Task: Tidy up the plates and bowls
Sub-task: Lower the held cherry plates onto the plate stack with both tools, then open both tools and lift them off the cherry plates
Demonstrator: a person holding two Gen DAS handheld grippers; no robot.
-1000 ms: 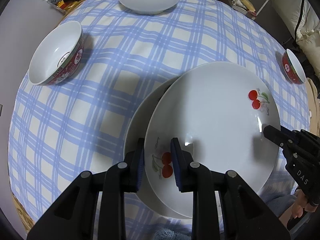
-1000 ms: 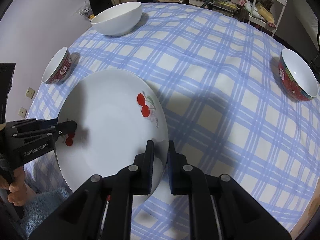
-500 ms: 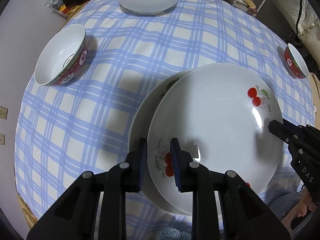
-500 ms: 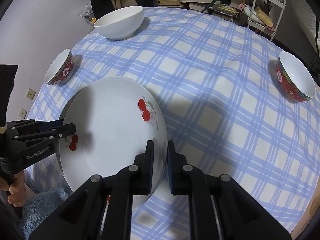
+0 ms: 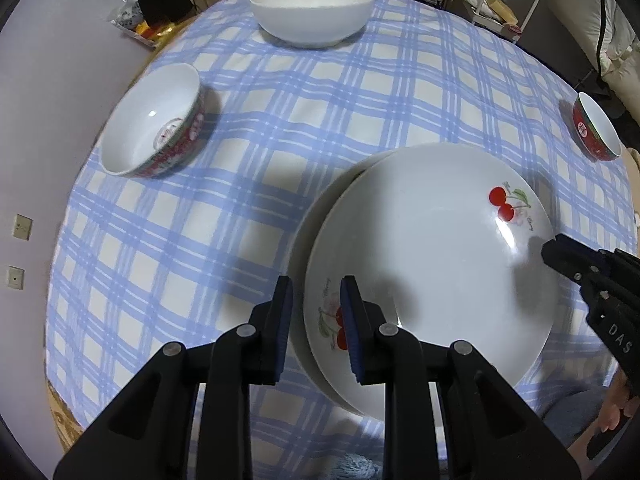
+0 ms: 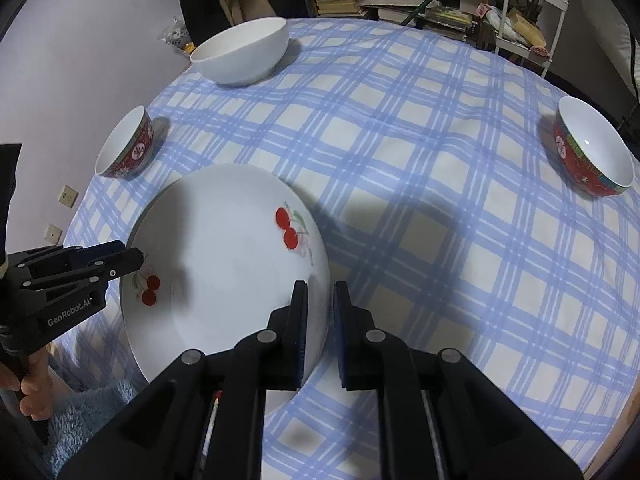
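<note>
A white plate with cherry prints (image 5: 432,260) is held just over a second white plate (image 5: 314,220), which lies on the checked cloth and shows only as a crescent on the left. My left gripper (image 5: 316,304) is shut on the cherry plate's left rim, one finger under it and one on top. My right gripper (image 6: 320,304) is shut on the opposite rim of the same plate (image 6: 224,264). Each gripper shows in the other's view: the right gripper (image 5: 552,252) and the left gripper (image 6: 132,258). The lower plate is almost hidden in the right wrist view.
A large white bowl (image 5: 312,12) stands at the far edge of the blue-checked table (image 5: 360,100). One red patterned bowl (image 5: 156,120) sits at the left, another (image 6: 592,152) at the right edge. Shelves and a white cart (image 6: 532,8) stand behind. A hand (image 6: 32,380) holds the left gripper.
The cherry plate has slid left over the lower plate, so less of the lower plate shows. Both grips are unchanged, and the left view has tilted up slightly.
</note>
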